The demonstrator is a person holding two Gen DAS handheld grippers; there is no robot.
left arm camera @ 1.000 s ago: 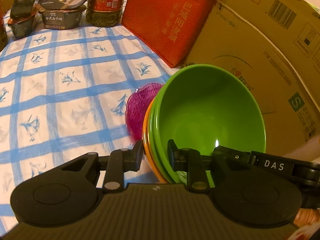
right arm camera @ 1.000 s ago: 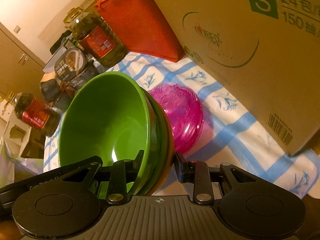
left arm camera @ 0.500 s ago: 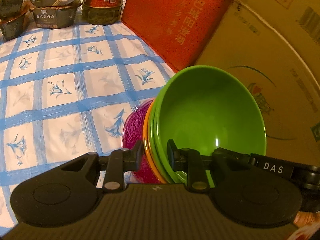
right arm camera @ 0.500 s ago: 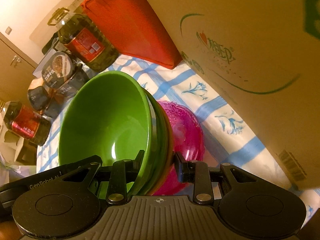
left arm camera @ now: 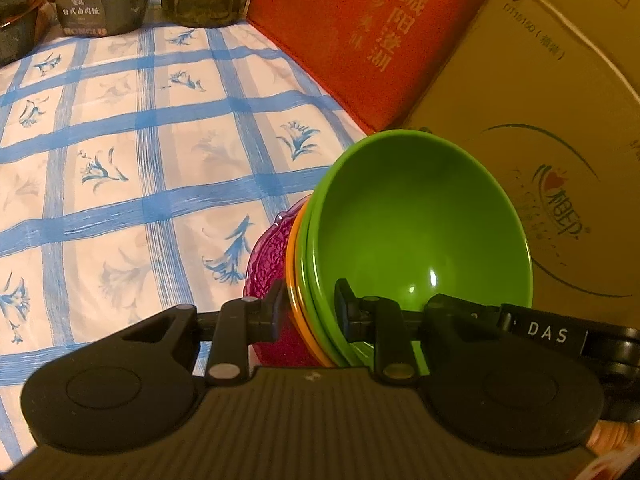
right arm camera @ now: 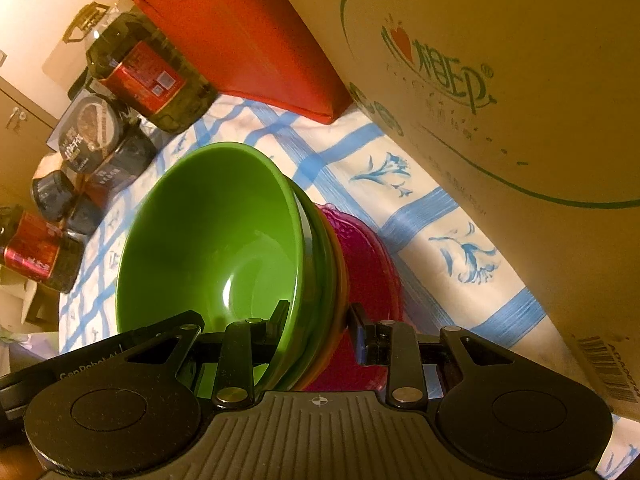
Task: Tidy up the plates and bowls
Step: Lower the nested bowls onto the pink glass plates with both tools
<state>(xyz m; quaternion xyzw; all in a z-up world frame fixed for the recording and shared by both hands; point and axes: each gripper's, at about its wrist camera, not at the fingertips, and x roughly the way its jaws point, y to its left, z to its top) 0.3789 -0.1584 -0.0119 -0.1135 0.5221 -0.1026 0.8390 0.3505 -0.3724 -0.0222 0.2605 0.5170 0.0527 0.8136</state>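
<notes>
Two grippers clamp one nest of bowls from opposite rims

Left wrist view: the left gripper [left arm camera: 308,312] has its jaws drawn narrow and pressed on the rim of a stack of bowls [left arm camera: 420,232]. One finger sits inside the top green bowl, the other outside against the orange bowl [left arm camera: 294,276] under it. The stack is tilted on edge, its hollow facing the camera. A pink bowl [left arm camera: 272,256] lies just behind and below it, low against the checked tablecloth [left arm camera: 120,160]. The other gripper's arm crosses at lower right. A red bag [left arm camera: 368,40] and a cardboard box [left arm camera: 540,120] stand close behind

Right wrist view: the right gripper [right arm camera: 318,322] pinches the opposite rim of the same stack of bowls [right arm camera: 208,240], jaws narrow, left finger inside the green hollow, right finger on the outside, in front of the pink bowl [right arm camera: 368,264]. The cardboard box [right arm camera: 500,80] stands just to the right, and an oil bottle [right arm camera: 148,72] and food tubs [right arm camera: 92,140] are further back on the cloth
</notes>
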